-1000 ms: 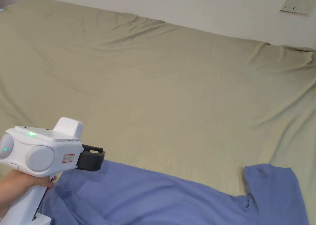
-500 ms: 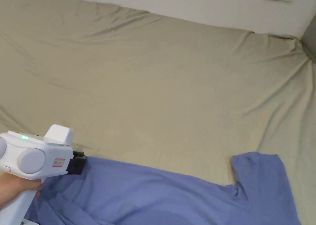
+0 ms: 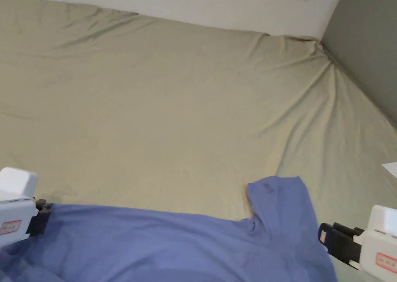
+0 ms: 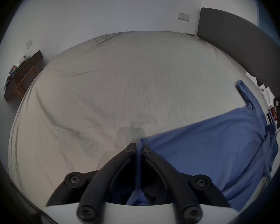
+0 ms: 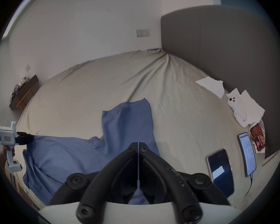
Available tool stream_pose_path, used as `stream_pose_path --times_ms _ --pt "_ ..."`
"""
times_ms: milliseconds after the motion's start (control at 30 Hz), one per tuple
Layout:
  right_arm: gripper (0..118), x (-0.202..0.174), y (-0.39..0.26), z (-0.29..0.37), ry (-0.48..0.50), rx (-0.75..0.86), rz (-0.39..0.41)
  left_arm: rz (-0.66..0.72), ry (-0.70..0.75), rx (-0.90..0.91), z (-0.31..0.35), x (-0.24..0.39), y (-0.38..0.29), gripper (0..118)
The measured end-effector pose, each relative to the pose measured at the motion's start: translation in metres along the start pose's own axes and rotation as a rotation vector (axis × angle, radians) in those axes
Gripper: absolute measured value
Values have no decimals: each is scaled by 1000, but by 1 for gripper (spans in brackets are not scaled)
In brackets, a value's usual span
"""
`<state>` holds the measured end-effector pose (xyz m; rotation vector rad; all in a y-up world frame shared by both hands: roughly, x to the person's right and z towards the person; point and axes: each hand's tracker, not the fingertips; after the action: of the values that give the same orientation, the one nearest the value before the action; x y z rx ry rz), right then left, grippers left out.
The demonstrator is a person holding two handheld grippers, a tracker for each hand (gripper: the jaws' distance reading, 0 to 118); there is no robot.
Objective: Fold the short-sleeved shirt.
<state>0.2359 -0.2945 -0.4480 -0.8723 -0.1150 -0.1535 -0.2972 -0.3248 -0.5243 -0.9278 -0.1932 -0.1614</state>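
**Shirt pinned at one corner, ready to be stretched flat**

The left tongs (image 4: pixel 138 148) are closed on a corner of the blue short-sleeved shirt (image 3: pixel 163 244), with a ridge of cloth running up between the two jaws. Holding that corner at the shirt's far left edge probably serves to anchor it so the cloth can be pulled straight.

The right tongs (image 5: pixel 138 145) have their jaws together with nothing visibly caught at the tips; blue cloth lies beneath them. In the head view they (image 3: pixel 325 232) sit just beside the shirt's right edge, near the sleeve (image 3: pixel 277 201), likely placed to take hold there.

The shirt lies spread along the near edge of the bed (image 3: pixel 174 112), one sleeve pointing away from the person. Phones (image 5: pixel 220 171) and papers (image 5: pixel 212 85) lie well apart, near the headboard (image 5: pixel 225 49).
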Motion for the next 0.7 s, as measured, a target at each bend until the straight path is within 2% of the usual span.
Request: stream_pose_path --times_ms 67,100,233,333,433,467,533,567,700 --pt "72 5 10 -26 18 -71 14 -4 5 -8 0 0 0 5" --pt "79 7 14 -37 34 -94 9 -2 6 -11 0 0 0 5" --pt "79 14 21 -73 19 -162 -110 11 10 -19 -3 1 2 5" --pt "79 14 20 -88 8 -208 -124 9 14 -29 -4 4 2 5" --pt "74 6 13 -89 2 -231 -75 7 14 -41 -6 6 -1 5" --pt "56 1 12 -87 -32 -224 -9 8 13 -45 -6 6 -2 5" --pt "15 0 10 -84 7 -218 -19 10 10 -50 -7 7 -3 5" --pt "4 0 12 -83 19 -232 -32 10 9 -53 -6 8 -3 5" --pt "3 -3 17 -71 6 -205 -2 6 39 -33 0 11 -3 4"
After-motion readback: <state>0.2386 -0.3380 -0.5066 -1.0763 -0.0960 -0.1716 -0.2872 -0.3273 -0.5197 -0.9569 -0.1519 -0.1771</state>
